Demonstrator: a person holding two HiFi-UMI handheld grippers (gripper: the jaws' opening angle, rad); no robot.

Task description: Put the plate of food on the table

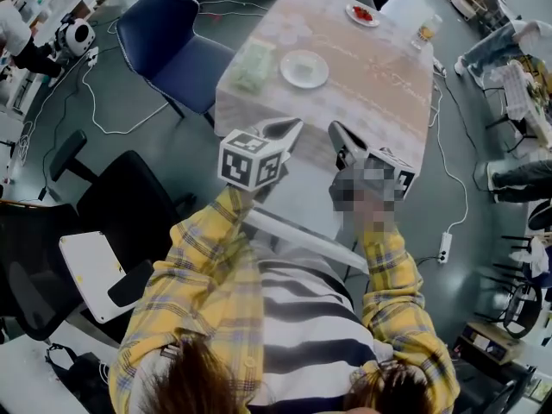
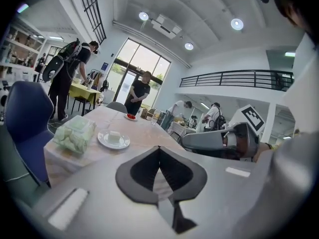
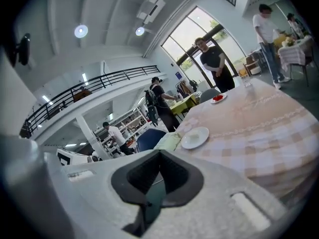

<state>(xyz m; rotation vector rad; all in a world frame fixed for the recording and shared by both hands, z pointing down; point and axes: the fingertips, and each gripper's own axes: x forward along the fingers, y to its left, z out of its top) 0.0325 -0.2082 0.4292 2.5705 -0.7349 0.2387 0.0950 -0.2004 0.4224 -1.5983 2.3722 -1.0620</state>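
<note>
A white plate holding a pale block of food sits on the table, near the table's left side and not far in from the edge closest to the person. It looks already set down, flat on the checked cloth, with nothing touching it. The plate is round, so it has no long axis to line up with; any part of its rim could be taken.

Just beside the plate, on its left, lies a soft greenish bag. Well beyond it, at the far end of the table, are a small plate of red food and a glass.

The person stands at the near end of the table with both tongs raised in front of the chest, short of the table edge. The left gripper points almost straight at the white plate and is the nearer of the two. The right gripper is level with it but off to the plate's right.

Both tongs have their jaws closed tip to tip, with nothing between them. The plate lies ahead of and below both, well apart from them. Reaching it would probably fall to the left hand, with its jaws opened first.
</note>
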